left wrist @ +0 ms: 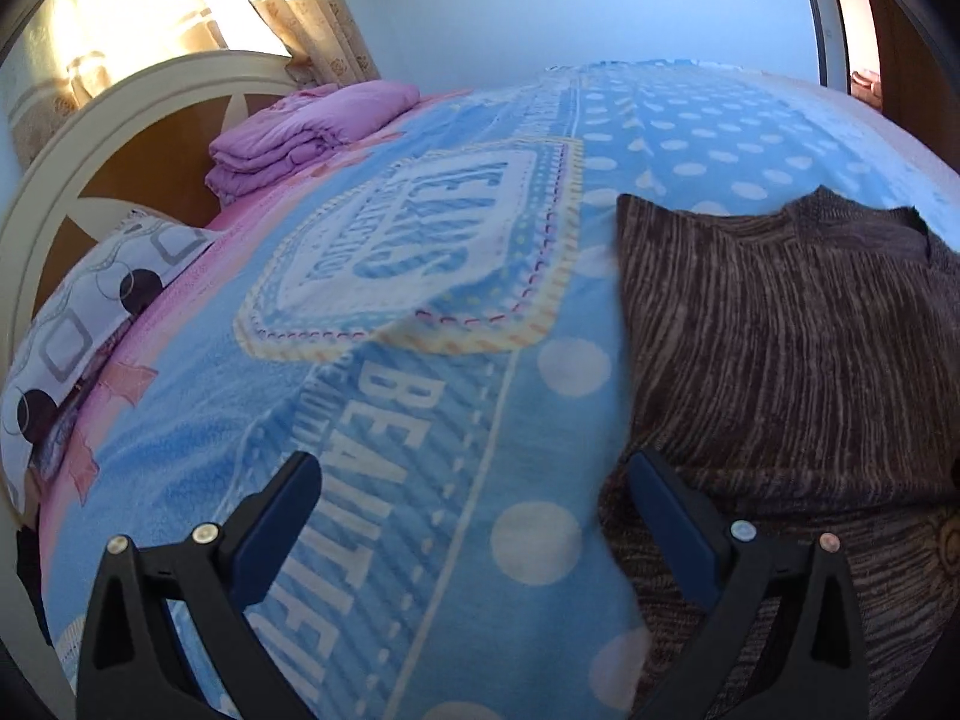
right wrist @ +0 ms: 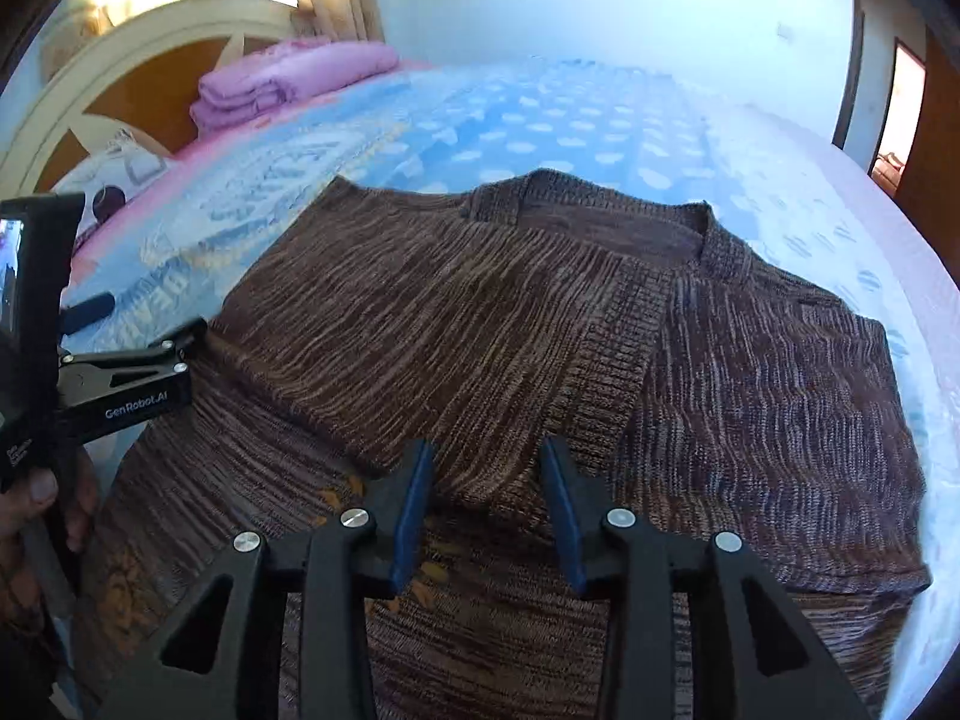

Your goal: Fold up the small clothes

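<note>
A brown striped knit sweater [right wrist: 480,312] lies on the blue blanket, collar [right wrist: 600,210] at the far side. Its left part is folded in over the body and ends in a ribbed band [right wrist: 618,348]. My right gripper [right wrist: 487,447] hovers low over the near middle of the sweater, jaws partly open with no cloth pinched between the blue pads. My left gripper [left wrist: 474,462] stands wide open at the sweater's [left wrist: 780,348] left edge, one finger over the blanket and one over the knit. It also shows at the left of the right wrist view as the left gripper [right wrist: 147,315], held by a hand [right wrist: 36,498].
The blue dotted blanket [left wrist: 420,240] covers the bed. A folded pink quilt [left wrist: 312,126] and a patterned pillow [left wrist: 90,312] sit by the cream and wood headboard [left wrist: 120,138]. Curtains hang behind it. A doorway [right wrist: 900,120] opens at the far right.
</note>
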`<control>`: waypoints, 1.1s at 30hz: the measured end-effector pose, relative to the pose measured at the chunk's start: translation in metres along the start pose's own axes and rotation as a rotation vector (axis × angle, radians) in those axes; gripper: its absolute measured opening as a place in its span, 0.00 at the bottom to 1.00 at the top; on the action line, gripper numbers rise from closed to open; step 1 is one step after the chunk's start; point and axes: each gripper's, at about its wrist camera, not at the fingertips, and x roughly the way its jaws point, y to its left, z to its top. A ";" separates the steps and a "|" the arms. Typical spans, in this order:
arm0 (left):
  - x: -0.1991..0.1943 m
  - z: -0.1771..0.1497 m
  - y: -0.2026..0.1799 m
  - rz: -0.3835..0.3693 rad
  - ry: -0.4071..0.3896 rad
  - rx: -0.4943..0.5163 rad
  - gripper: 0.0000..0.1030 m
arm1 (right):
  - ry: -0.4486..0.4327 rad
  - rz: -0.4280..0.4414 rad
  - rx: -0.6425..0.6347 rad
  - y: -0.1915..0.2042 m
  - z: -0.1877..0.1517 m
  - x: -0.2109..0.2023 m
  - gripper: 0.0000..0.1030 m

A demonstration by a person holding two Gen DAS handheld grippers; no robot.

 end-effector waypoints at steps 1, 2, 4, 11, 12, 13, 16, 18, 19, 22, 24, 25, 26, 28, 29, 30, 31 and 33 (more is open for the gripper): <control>0.000 -0.001 0.001 -0.004 0.002 0.001 1.00 | 0.000 -0.009 -0.009 0.002 -0.001 0.000 0.38; -0.002 -0.004 0.000 -0.007 -0.006 0.007 1.00 | 0.001 -0.018 -0.017 0.004 0.000 -0.001 0.38; -0.004 -0.009 -0.003 -0.004 0.000 0.039 1.00 | 0.007 -0.035 -0.030 0.005 0.001 -0.002 0.38; -0.008 -0.012 -0.009 0.025 -0.017 0.070 1.00 | -0.013 -0.010 0.031 -0.011 -0.004 -0.012 0.37; -0.008 -0.012 -0.008 0.022 -0.014 0.068 1.00 | -0.029 -0.021 0.031 -0.010 -0.004 -0.016 0.37; -0.007 -0.012 -0.008 0.018 -0.012 0.066 1.00 | -0.047 -0.024 0.028 -0.009 -0.004 -0.021 0.38; -0.007 -0.012 -0.006 0.009 -0.011 0.059 1.00 | 0.004 -0.051 0.016 -0.010 -0.008 -0.010 0.38; -0.006 -0.012 -0.005 0.000 -0.010 0.053 1.00 | -0.008 -0.024 0.052 -0.018 -0.011 -0.007 0.45; -0.006 -0.012 -0.005 -0.003 -0.009 0.050 1.00 | -0.004 -0.012 0.073 -0.022 -0.011 -0.006 0.47; -0.005 -0.012 -0.004 -0.009 -0.005 0.046 1.00 | -0.004 -0.021 0.058 -0.022 -0.010 -0.010 0.48; -0.005 -0.012 -0.004 -0.009 -0.006 0.047 1.00 | -0.033 -0.005 0.097 -0.030 -0.011 -0.017 0.48; -0.005 -0.012 -0.004 -0.008 -0.007 0.047 1.00 | -0.029 0.011 0.129 -0.038 -0.013 -0.017 0.48; -0.004 -0.012 -0.005 -0.006 -0.007 0.048 1.00 | -0.015 0.035 0.157 -0.046 -0.015 -0.014 0.48; -0.004 -0.012 -0.007 0.002 -0.007 0.056 1.00 | -0.015 0.074 0.177 -0.051 -0.017 -0.014 0.49; -0.004 -0.011 -0.009 0.007 -0.008 0.061 1.00 | -0.013 0.075 0.173 -0.050 -0.017 -0.014 0.50; -0.004 -0.011 -0.009 0.008 -0.009 0.061 1.00 | -0.010 0.073 0.163 -0.048 -0.017 -0.014 0.51; -0.004 -0.011 -0.009 0.007 -0.008 0.059 1.00 | -0.014 0.071 0.154 -0.045 -0.016 -0.015 0.53; -0.004 -0.012 -0.007 -0.004 -0.003 0.050 1.00 | -0.024 0.093 0.169 -0.045 -0.018 -0.017 0.60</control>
